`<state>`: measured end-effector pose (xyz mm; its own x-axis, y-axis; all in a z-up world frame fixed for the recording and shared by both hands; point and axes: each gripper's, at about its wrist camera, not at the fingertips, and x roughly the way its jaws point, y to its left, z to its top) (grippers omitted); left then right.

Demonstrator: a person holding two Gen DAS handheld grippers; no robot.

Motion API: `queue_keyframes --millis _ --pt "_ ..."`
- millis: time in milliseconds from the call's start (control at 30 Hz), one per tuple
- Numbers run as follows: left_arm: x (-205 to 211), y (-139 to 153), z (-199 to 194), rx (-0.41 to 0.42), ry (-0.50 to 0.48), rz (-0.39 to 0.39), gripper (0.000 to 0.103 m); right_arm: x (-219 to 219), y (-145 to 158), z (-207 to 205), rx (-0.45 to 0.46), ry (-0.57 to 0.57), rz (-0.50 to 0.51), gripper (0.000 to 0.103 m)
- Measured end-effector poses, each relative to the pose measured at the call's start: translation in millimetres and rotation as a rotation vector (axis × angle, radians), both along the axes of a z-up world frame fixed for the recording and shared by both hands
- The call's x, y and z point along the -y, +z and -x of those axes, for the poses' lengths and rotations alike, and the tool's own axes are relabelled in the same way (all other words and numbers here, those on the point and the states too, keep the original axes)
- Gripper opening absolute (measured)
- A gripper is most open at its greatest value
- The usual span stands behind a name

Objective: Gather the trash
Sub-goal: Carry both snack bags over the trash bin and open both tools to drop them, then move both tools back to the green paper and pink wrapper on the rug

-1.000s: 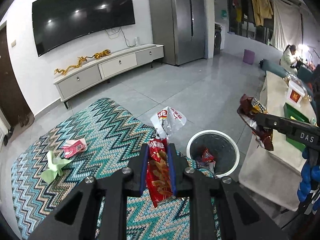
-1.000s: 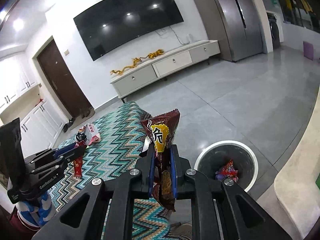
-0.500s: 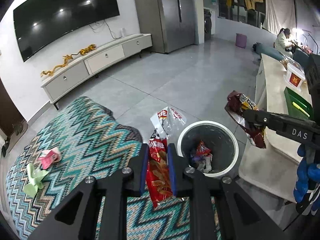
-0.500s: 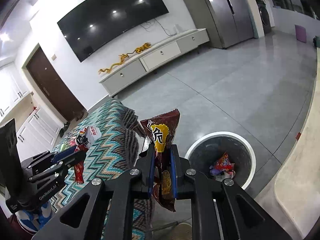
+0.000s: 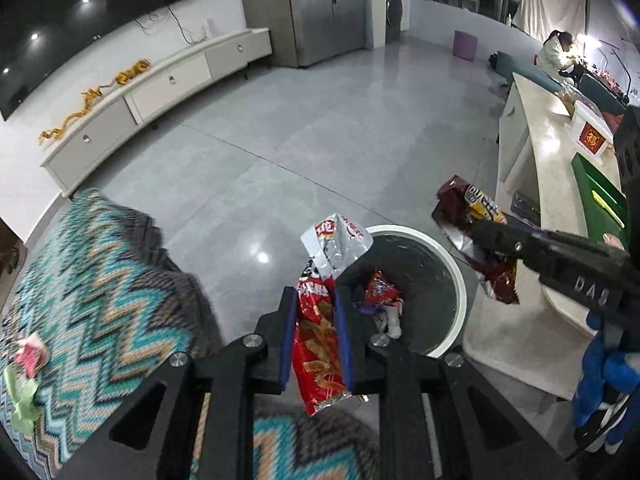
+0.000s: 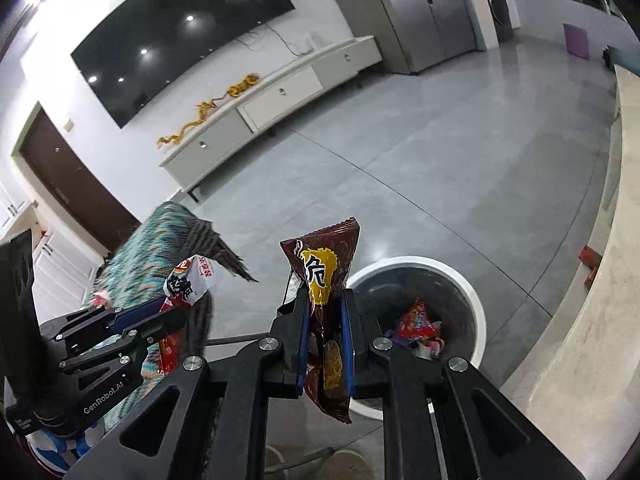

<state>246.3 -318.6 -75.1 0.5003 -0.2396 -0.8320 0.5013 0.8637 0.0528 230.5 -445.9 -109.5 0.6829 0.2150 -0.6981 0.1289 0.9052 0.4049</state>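
Observation:
My left gripper [image 5: 316, 304] is shut on a red and silver snack wrapper [image 5: 320, 344], held above the near left rim of the white trash bin [image 5: 460, 280]. My right gripper [image 6: 324, 312] is shut on a dark brown chip bag [image 6: 324, 264], held just left of the bin [image 6: 476, 292]. The bin holds several wrappers [image 6: 416, 320]. The right gripper with its brown bag [image 5: 476, 240] shows at the bin's right in the left wrist view. The left gripper with its wrapper [image 6: 188, 280] shows at lower left in the right wrist view.
A zigzag-patterned cloth [image 5: 100, 288] covers the surface at left, with a pink wrapper [image 5: 32, 354] and green paper [image 5: 22, 400] on it. A cream counter [image 5: 532, 200] stands right of the bin. A TV cabinet [image 5: 160, 92] lines the far wall across grey floor.
Both grippers have moved closer to the bin with their wrappers held. The bin looks larger and nearer in both views.

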Motion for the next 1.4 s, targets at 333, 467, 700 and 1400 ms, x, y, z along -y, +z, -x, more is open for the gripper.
queue_keyframes --millis 333,467,700,1400 --pt "39.9 -31.0 -47.3 -0.166 -0.021 0.053 0.021 12.1 -35.1 -35.1 -0.1 -0.033 0.042 0.017" --pt "48.7 -42.1 -59.9 -0.233 -0.023 0.102 0.022 15.5 -49.0 -44.9 -0.137 -0.039 0.06 0.019" --pt "50.6 -44.6 -68.4 -0.26 -0.016 0.171 0.054 22.4 -64.2 -47.6 -0.185 -0.068 0.075 0.038" --pt "-24.4 51.5 43.8 0.073 0.101 0.215 0.054 -24.3 51.0 54.3 0.049 -0.053 0.093 0.05"
